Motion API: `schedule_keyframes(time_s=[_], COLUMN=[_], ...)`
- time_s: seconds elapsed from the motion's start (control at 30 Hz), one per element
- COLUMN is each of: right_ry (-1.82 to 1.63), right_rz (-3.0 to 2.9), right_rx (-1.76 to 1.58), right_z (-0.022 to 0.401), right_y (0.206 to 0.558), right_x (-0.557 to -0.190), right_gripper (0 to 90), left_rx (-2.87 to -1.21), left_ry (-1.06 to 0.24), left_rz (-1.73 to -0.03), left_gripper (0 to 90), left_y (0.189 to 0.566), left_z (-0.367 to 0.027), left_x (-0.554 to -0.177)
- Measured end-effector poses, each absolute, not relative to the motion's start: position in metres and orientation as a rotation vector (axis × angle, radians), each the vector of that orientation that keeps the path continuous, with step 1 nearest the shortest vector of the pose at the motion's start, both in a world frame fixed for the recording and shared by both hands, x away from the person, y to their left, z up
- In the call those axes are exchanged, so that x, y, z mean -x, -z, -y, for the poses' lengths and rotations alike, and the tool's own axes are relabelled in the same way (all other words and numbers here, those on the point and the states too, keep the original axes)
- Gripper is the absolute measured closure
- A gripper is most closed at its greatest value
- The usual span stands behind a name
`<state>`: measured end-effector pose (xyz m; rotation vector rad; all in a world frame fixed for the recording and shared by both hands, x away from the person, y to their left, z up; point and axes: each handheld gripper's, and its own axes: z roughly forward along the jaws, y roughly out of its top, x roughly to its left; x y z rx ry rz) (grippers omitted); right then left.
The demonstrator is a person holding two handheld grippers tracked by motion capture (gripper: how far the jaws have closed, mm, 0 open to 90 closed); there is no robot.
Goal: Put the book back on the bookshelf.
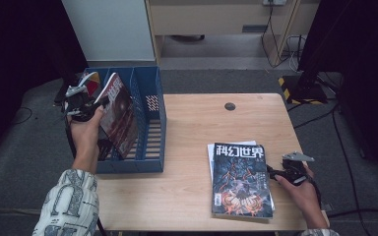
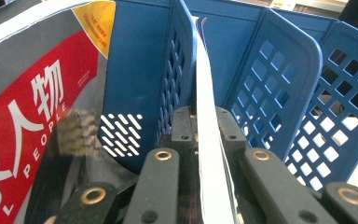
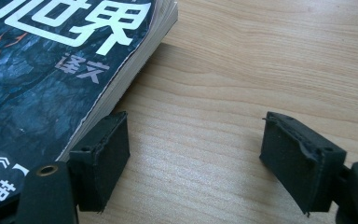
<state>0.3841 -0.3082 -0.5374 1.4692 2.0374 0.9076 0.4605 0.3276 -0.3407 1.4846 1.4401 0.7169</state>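
Note:
A blue file rack (image 1: 152, 83) (image 2: 279, 70) stands at the table's left edge. My left gripper (image 1: 86, 105) (image 2: 204, 116) is shut on the white edge of a dark red-covered magazine (image 1: 120, 115) (image 2: 207, 93), which leans upright in a rack slot. In the slot beside it stands another magazine (image 1: 91, 81) (image 2: 28, 116) with a red and grey cover. A dark blue magazine (image 1: 241, 177) (image 3: 37, 70) lies flat on a thin stack at the front right. My right gripper (image 1: 271, 172) (image 3: 196, 149) rests open on the table at its right edge, nothing between the jaws, one jaw close to the stack's side.
The wooden table (image 1: 192, 128) has a round cable hole (image 1: 230, 106) near its back edge. The rack's right slot has bare slats. A black stand with a yellow-striped base (image 1: 295, 88) stands on the floor behind the right corner.

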Motion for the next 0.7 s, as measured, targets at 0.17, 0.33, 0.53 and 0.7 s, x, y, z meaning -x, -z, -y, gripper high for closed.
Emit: schedule_keyframes(time_s=[0.17, 0.33, 0.53, 0.7], right_ry=[-0.908, -0.908, -0.907, -0.906], right_rz=[-2.038, -2.038, -2.037, -2.036], right_rx=[-1.469, -1.469, -1.471, -1.472], right_z=[0.3082, 0.3082, 0.3082, 0.3082], right_y=[0.5374, 0.5374, 0.5374, 0.5374], right_x=[-0.3841, -0.3841, -0.3841, -0.3841], right_gripper=[23.6, 23.5, 23.3, 23.2], left_rx=[-1.496, -1.517, -1.527, -1.551], left_ry=[-0.723, -0.732, -0.748, -0.758], left_rz=[-1.434, -1.42, -1.398, -1.372], left_gripper=[75.9, 69.4, 59.7, 52.2], left_y=[0.3412, 0.3426, 0.344, 0.3455], left_z=[-0.3279, -0.3271, -0.3283, -0.3286], left_x=[-0.4602, -0.4593, -0.4579, -0.4565])
